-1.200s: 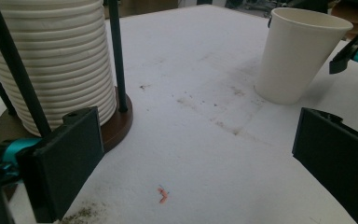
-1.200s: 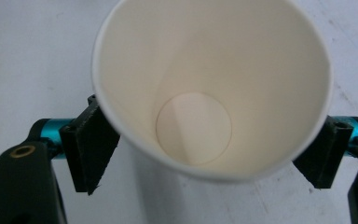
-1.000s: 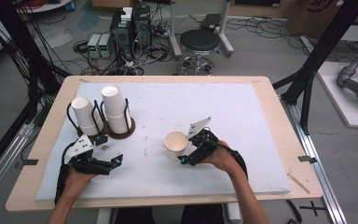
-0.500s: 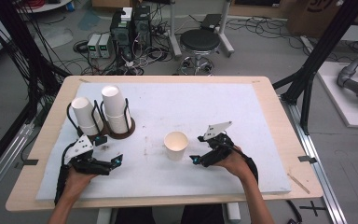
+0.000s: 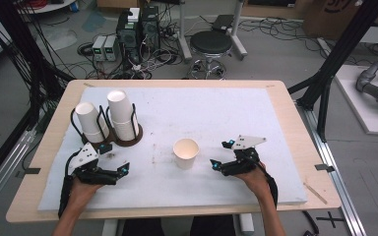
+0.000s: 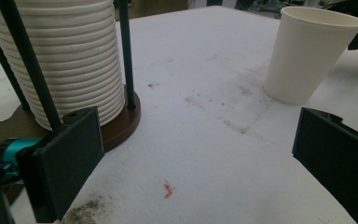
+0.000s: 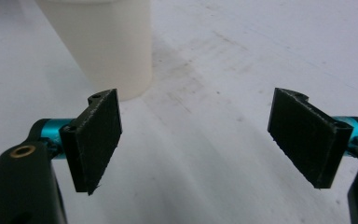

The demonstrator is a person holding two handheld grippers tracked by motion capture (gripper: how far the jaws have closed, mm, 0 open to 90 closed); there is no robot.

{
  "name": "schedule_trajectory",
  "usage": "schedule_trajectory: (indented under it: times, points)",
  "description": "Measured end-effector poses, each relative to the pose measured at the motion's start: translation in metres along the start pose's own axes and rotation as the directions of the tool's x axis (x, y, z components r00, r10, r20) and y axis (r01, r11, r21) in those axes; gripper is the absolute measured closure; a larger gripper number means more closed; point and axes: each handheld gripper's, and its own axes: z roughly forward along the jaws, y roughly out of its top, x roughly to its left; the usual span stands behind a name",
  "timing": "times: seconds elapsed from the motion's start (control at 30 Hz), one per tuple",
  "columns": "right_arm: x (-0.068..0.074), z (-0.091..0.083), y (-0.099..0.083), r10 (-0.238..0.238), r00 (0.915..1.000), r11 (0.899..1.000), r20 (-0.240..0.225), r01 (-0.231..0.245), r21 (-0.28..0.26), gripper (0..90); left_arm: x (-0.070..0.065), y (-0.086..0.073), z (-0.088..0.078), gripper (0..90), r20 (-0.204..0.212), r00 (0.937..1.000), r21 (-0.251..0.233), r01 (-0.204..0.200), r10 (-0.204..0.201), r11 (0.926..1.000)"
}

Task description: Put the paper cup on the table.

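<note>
A single white paper cup [image 5: 185,153] stands upright and empty on the white mat, near the middle front. My right gripper [image 5: 221,154] sits just right of it, open and apart from the cup. In the right gripper view the cup [image 7: 112,42] is ahead and to the left of the open right gripper [image 7: 200,140], whose jaws hold nothing. My left gripper [image 5: 114,158] rests at the front left, open and empty. In the left gripper view the left gripper [image 6: 196,168] has a tall stack of cups [image 6: 70,60] at its left and the single cup [image 6: 307,51] at far right.
A dark wire holder on a brown base [image 5: 128,141] stands at the left with two stacks of white cups [image 5: 120,113]. The white mat [image 5: 216,108] covers most of the wooden table [image 5: 295,123]. Dirt specks and a small orange scrap [image 6: 168,189] lie on the mat.
My right gripper, which was around the single cup a second ago, has let go and drawn back to the right. The cup stays standing. The left gripper has not moved.
</note>
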Motion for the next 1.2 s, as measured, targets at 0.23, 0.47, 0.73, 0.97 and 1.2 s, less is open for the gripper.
schedule_trajectory:
  times: [0.23,0.47,0.73,0.97,1.2]
  points:
    - [-0.01,-0.014,-0.013,0.065,0.9973,0.994,0.034,-0.061,-0.094,18.0,0.001,-0.003,-0.003,1.7,-0.008,1.0,-0.03,0.004,-0.004,0.9995]
    - [-0.018,-0.029,-0.026,0.14,0.9883,0.972,0.06,-0.125,-0.201,18.0,0.0,-0.003,-0.006,1.8,-0.039,0.9993,-0.032,-0.005,0.003,0.9995]
    - [-0.023,-0.033,-0.034,0.179,0.9809,0.962,0.076,-0.159,-0.221,18.0,0.002,-0.005,-0.007,1.8,-0.046,0.9989,-0.04,0.007,-0.009,0.9992]
    - [-0.023,-0.032,-0.041,0.204,0.9739,0.961,0.099,-0.18,-0.211,18.0,0.002,-0.005,-0.008,1.8,-0.041,0.9991,-0.042,0.01,-0.011,0.9991]
    - [-0.025,-0.03,-0.046,0.216,0.9703,0.961,0.109,-0.191,-0.2,18.0,0.004,-0.005,-0.007,1.8,-0.034,0.9992,-0.033,0.021,-0.022,0.9992]
